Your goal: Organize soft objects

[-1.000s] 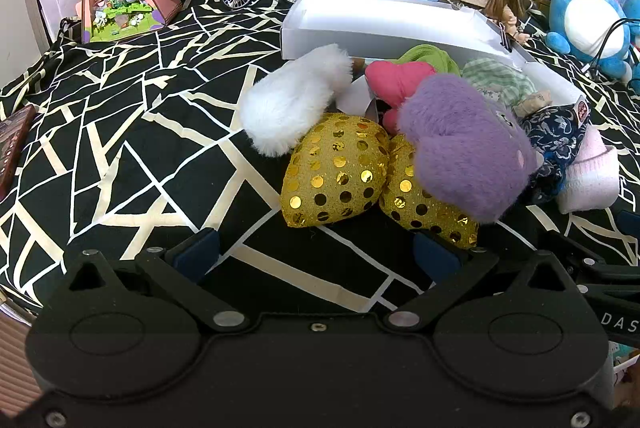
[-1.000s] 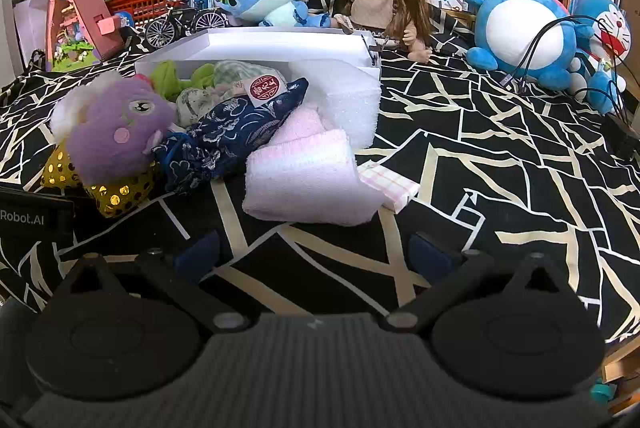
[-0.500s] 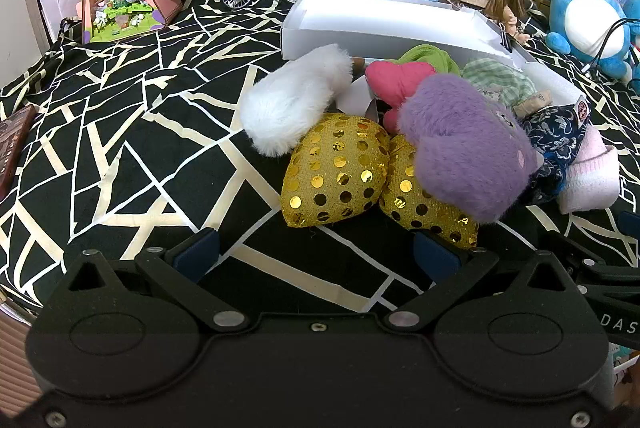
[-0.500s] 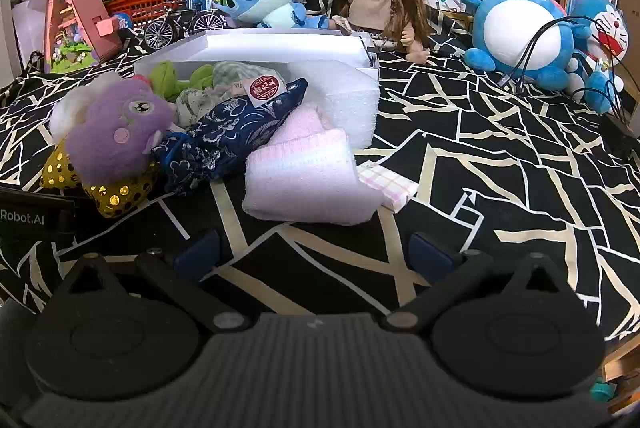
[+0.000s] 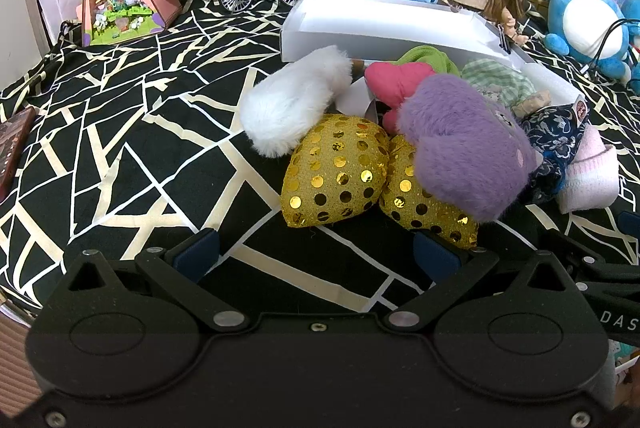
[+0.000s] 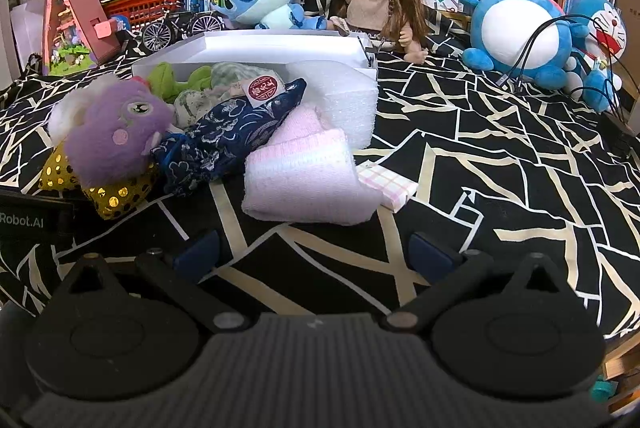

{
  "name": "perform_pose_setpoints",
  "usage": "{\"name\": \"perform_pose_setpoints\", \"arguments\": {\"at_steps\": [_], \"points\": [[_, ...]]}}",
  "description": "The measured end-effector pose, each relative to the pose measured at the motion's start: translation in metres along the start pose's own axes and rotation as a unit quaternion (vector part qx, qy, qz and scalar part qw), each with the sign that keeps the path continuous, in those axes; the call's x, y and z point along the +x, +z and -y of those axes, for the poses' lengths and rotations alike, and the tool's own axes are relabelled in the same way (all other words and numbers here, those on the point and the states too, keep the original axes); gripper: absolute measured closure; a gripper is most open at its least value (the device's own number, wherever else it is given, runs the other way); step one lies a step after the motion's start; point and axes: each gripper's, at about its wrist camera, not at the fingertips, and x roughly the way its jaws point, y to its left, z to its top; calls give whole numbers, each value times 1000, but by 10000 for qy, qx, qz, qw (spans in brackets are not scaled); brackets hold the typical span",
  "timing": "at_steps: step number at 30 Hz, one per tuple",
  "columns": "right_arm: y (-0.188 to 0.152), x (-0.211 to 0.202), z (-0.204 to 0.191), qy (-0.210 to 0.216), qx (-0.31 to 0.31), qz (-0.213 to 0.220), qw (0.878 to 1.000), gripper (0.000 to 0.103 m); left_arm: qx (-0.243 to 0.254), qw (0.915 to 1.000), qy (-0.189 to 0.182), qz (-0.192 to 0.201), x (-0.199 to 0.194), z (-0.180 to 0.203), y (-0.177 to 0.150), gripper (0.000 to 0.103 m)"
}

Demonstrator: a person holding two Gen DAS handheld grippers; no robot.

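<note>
Left gripper [image 5: 316,254]: you are holding it spread wide and empty, low over the black patterned cloth [image 5: 120,132], just short of the gold sequin bow [image 5: 336,172].
Right gripper [image 6: 314,254]: you are keeping its fingers apart with nothing between them, facing the pink knit piece [image 6: 304,176].
Soft pile: the purple plush [image 5: 460,152] is lying on the bow, with the white fluffy piece [image 5: 292,104] beside it and the navy floral pouch [image 6: 228,136] leaning against the knit.
White box [image 6: 280,48]: it is sitting behind the pile, with green and checked fabrics inside.
</note>
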Motion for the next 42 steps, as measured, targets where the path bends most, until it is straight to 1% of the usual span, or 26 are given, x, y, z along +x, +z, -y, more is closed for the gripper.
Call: {"name": "perform_pose_setpoints", "arguments": {"at_steps": [3, 9, 15, 18, 20, 22, 24, 25, 26, 29, 30, 33, 35, 38, 42], "points": [[-2, -1, 1, 7, 23, 53, 10000, 0, 43, 9999, -46, 134, -2, -3, -3, 0], [-11, -4, 1, 8, 15, 365, 9993, 0, 152, 9989, -158, 420, -4, -7, -12, 0], [-5, -4, 2, 46, 16, 281, 9996, 0, 119, 9986, -209, 479, -7, -8, -13, 2], [-6, -7, 5, 150, 7, 332, 9993, 0, -33, 9976, -356, 593, -14, -14, -10, 7], [-6, -11, 7, 209, 2, 435, 9988, 0, -107, 9958, -432, 801, -23, -18, -8, 12], [-5, -16, 8, 216, -59, 615, 9979, 2, -107, 9937, -469, 1011, -31, -21, -3, 14], [-3, -20, 8, 175, -147, 786, 9966, 5, -100, 9917, -502, 1179, -36, -22, 1, 21], [-1, -21, 8, 149, -180, 848, 9961, 6, -97, 9909, -532, 1231, -38, -22, 3, 27], [2, -22, 9, 132, -194, 902, 9956, 7, -94, 9904, -575, 1253, -39, -22, 5, 30], [8, -21, 10, 94, -210, 965, 9951, 13, -74, 9905, -731, 1165, -37, -20, 7, 36], [9, -20, 11, 88, -220, 953, 9952, 16, -54, 9906, -772, 1131, -36, -19, 6, 37], [13, -17, 11, 139, -256, 948, 9951, 20, 0, 9915, -792, 1034, -32, -16, 3, 40], [15, -17, 10, 178, -303, 978, 9946, 24, -22, 9924, -760, 969, -29, -17, 1, 52], [16, -18, 9, 232, -380, 1049, 9935, 28, -195, 9921, -844, 905, -28, -23, 0, 53], [20, -16, 3, 265, -537, 1085, 9923, 28, -246, 9921, -847, 891, -25, -27, 1, 53]]}}
